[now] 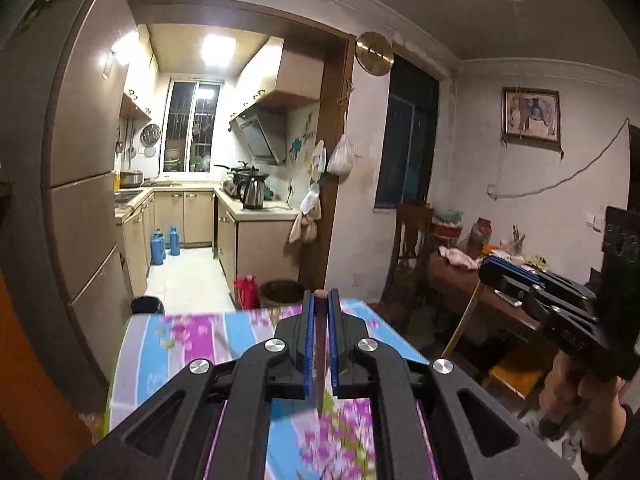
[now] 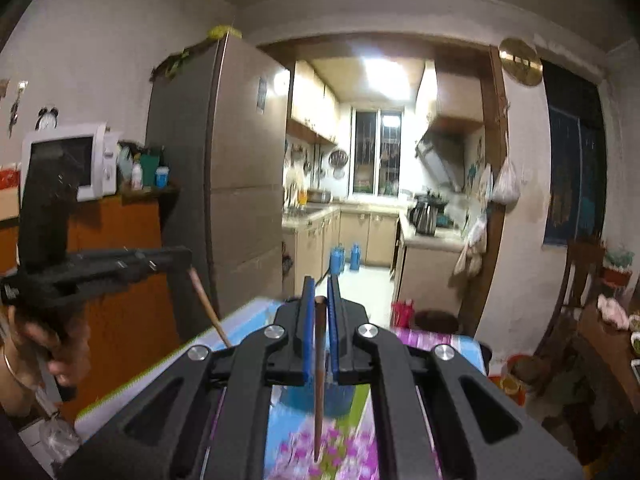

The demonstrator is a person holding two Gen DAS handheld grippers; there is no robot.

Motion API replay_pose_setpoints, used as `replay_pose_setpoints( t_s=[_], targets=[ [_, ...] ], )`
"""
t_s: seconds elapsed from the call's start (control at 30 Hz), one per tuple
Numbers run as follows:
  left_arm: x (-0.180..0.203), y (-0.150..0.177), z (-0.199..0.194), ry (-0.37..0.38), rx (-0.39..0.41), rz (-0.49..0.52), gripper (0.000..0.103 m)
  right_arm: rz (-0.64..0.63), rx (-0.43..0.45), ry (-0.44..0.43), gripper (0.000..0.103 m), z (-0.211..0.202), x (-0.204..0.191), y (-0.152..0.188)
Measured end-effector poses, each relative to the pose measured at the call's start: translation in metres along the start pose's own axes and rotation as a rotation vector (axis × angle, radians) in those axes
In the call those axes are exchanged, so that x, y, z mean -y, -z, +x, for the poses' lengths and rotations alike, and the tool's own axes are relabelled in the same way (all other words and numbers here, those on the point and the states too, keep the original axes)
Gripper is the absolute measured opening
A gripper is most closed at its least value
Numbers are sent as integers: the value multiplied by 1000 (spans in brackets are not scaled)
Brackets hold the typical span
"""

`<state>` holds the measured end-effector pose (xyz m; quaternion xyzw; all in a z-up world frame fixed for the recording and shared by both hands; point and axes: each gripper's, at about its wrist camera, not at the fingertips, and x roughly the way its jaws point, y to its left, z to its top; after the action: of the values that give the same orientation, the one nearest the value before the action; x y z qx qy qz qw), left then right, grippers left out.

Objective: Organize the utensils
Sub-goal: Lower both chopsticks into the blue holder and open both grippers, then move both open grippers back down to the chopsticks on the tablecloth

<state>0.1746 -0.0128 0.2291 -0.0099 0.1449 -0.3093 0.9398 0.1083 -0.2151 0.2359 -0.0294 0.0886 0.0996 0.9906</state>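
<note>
A flowered tablecloth covers the table below both grippers. The left gripper pinches a brown chopstick hanging toward 6 o'clock. The right gripper pinches another chopstick, also toward 6 o'clock.

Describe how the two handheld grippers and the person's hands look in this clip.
Both the left gripper and the right gripper are matte black, with angular linkage arms, round silver pivot bolts and blue ribbed finger pads. No cables show. The right hand has a dark sleeve; the left hand wears a thin bracelet.
</note>
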Motion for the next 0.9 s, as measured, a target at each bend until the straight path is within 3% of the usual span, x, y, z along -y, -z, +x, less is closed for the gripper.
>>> replay_pose_setpoints(
  t_s=[0.2,0.37,0.57,0.83,0.9],
  targets=[
    [-11,-35,67,-77,19,23,8,28,54,35,5,57,21,-30],
    [-33,-39,117,-102,-13,-9,8,98,42,37,5,109,42,-25],
    [-44,-17,165,-107,-100,0,8,139,-11,34,5,167,49,6],
    [-58,28,209,-116,-221,-3,8,120,-116,51,5,212,39,54],
    [-62,34,215,-123,-230,-9,8,108,-151,79,15,218,38,60]
  ],
)
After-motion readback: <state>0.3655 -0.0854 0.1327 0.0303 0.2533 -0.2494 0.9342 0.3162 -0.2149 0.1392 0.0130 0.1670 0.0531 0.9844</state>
